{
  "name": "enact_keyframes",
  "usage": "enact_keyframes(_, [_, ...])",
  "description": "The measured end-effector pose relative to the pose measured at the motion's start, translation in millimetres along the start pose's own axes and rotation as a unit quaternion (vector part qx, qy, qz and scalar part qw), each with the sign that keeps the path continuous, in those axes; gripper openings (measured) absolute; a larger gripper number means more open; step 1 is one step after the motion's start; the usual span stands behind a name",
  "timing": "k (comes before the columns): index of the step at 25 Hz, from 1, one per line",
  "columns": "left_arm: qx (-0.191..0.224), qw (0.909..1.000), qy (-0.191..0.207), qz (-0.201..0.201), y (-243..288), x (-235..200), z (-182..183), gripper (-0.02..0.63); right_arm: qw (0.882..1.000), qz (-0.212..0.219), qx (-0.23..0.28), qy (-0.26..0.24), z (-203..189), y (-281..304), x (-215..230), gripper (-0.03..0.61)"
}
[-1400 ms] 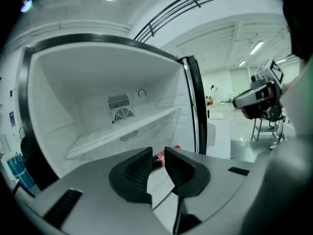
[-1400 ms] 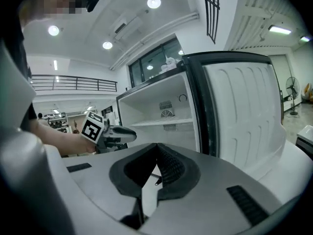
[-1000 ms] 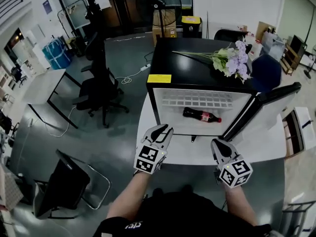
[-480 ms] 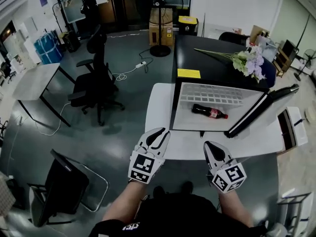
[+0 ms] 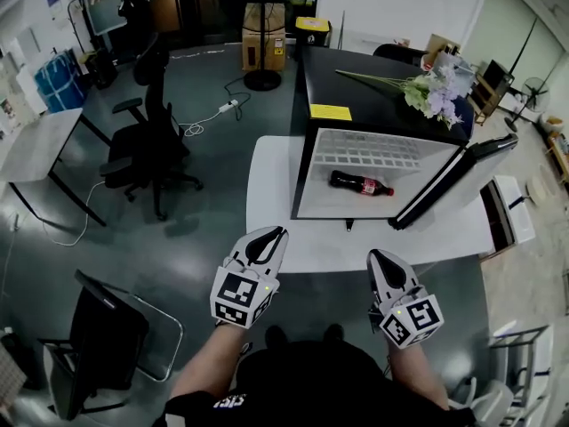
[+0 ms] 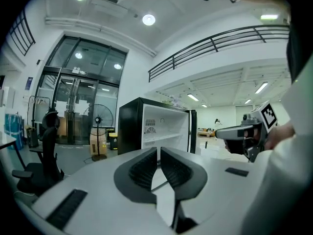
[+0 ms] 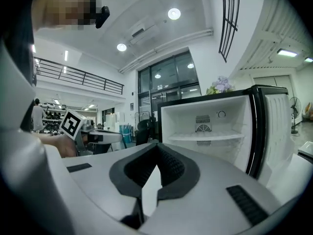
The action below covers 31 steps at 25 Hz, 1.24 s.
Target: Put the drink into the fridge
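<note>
Head view: bottle [image 5: 360, 184] lies on its side inside the open fridge [image 5: 302, 163]. The left gripper [image 5: 281, 230] and right gripper [image 5: 373, 254] are well short of it. Left gripper view: jaws just closed to a thin slit, nothing between. Right gripper view: tips meet, empty. The bottle cannot be made out in either gripper view.

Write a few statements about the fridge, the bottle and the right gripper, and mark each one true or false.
1. The drink bottle lies on its side inside the fridge. True.
2. The fridge door is closed. False: it stands open.
3. Flowers lie on top of the fridge. True.
4. The right gripper holds the bottle. False: its jaws are together with nothing between them, away from the fridge.
</note>
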<state>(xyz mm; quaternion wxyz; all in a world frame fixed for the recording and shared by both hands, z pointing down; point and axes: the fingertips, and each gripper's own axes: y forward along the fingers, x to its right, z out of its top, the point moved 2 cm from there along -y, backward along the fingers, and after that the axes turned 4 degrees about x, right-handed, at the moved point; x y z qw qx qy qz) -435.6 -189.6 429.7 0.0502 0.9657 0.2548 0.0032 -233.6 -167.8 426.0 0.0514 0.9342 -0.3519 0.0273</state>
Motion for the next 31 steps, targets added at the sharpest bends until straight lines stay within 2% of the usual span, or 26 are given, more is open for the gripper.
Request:
enact_keyframes(4, [0.002, 0.9998, 0.014, 0.017, -2, 5, 13, 0.029, 1.0, -0.003, 0.008, -0.002, 10, -8, 17, 0.011])
enact_keyframes(10, [-0.002, 0.999, 0.016, 0.041, 8, 20, 23, 0.021, 0.999, 0.018, 0.005, -0.038, 21, -15, 39, 0.011])
enact_keyframes(14, [-0.003, 0.9986, 0.016, 0.05, 15, 27, 26, 0.021, 0.999, 0.022, 0.01, -0.04, 25, -17, 52, 0.011])
enact_keyframes(21, [-0.015, 0.9985, 0.01, 0.051, 21, 39, 20, 0.021, 0.999, 0.023, 0.014, -0.029, 23, -25, 66, 0.011])
enact_keyframes(31, [-0.011, 0.999, 0.01, 0.041, 19, 41, 22, 0.021, 0.999, 0.023, 0.009, -0.034, 21, -27, 59, 0.011])
